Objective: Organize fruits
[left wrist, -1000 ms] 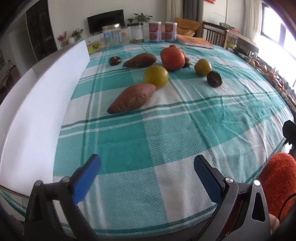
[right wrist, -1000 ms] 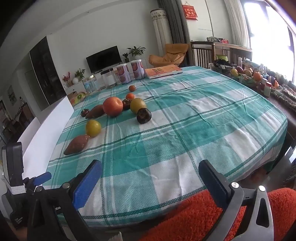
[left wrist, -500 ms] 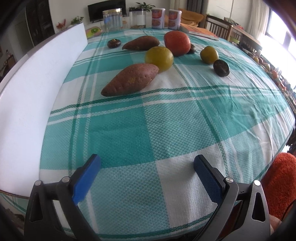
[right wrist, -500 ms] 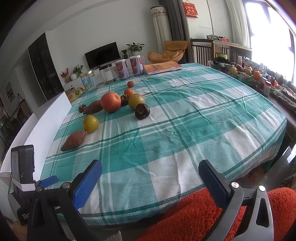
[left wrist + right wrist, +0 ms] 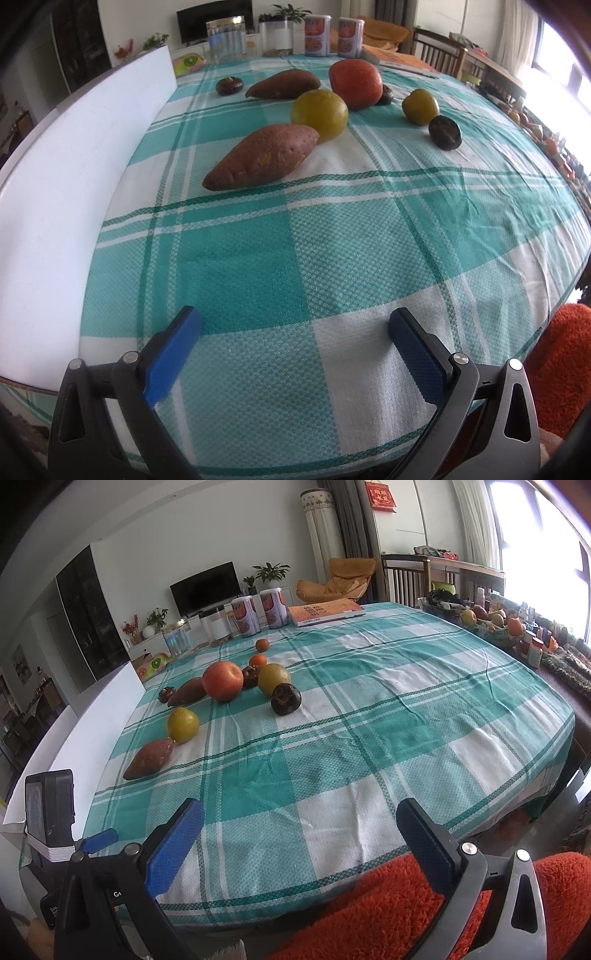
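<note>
Fruits lie scattered on a green-and-white checked tablecloth. Nearest my left gripper is a sweet potato, with a yellow fruit behind it. Farther back sit a big red fruit, a second sweet potato, another yellow fruit and a dark round fruit. The left gripper is open and empty over the near cloth. My right gripper is open and empty at the table's near edge, far from the red fruit and the near sweet potato.
A white board stands along the table's left side. Two printed cans, clear jars and a book stand at the far end. An orange fuzzy sleeve lies below the right gripper. A fruit basket sits at far right.
The left gripper has moved forward over the table toward the near sweet potato, which now looks larger. The right gripper has edged slightly forward. Both stay open.
</note>
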`<state>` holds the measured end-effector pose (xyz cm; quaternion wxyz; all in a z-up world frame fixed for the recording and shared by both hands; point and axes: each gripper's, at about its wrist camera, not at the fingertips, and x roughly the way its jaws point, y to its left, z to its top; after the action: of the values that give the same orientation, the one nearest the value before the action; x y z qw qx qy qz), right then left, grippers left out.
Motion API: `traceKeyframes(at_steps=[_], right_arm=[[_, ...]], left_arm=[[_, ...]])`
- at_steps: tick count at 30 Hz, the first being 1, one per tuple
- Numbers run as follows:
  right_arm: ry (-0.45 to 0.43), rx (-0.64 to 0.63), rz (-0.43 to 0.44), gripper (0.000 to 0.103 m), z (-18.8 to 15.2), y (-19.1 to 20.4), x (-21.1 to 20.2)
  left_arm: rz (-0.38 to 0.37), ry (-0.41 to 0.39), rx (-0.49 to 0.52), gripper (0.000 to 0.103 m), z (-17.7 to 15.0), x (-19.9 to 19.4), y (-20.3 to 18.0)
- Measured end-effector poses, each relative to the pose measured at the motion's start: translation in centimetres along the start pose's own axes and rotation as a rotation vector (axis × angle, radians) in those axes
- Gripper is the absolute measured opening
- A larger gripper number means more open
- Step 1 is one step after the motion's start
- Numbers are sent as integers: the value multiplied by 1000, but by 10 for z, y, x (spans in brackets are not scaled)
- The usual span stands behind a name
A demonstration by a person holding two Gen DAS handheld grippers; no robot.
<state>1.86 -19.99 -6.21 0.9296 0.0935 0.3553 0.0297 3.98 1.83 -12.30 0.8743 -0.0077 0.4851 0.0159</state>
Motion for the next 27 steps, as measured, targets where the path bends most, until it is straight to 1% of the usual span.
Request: traceKeyframes(at_steps=[5, 13, 16, 17, 27], right_arm=[[3, 2, -1, 103, 0, 0, 1], [39, 14, 0, 103, -1, -1, 4], [31, 7, -3, 103, -1, -1, 5], [13, 0, -5, 103, -1, -1, 5], [47, 16, -3, 103, -1, -2, 4]], left_arm=[[0, 4, 1, 103, 1, 0, 0], [0, 4, 2, 103, 1, 1, 0], [0, 6, 2, 103, 1, 1, 1], [0, 6, 3, 103, 1, 1, 1], [2, 10, 1, 103, 1, 1, 1]])
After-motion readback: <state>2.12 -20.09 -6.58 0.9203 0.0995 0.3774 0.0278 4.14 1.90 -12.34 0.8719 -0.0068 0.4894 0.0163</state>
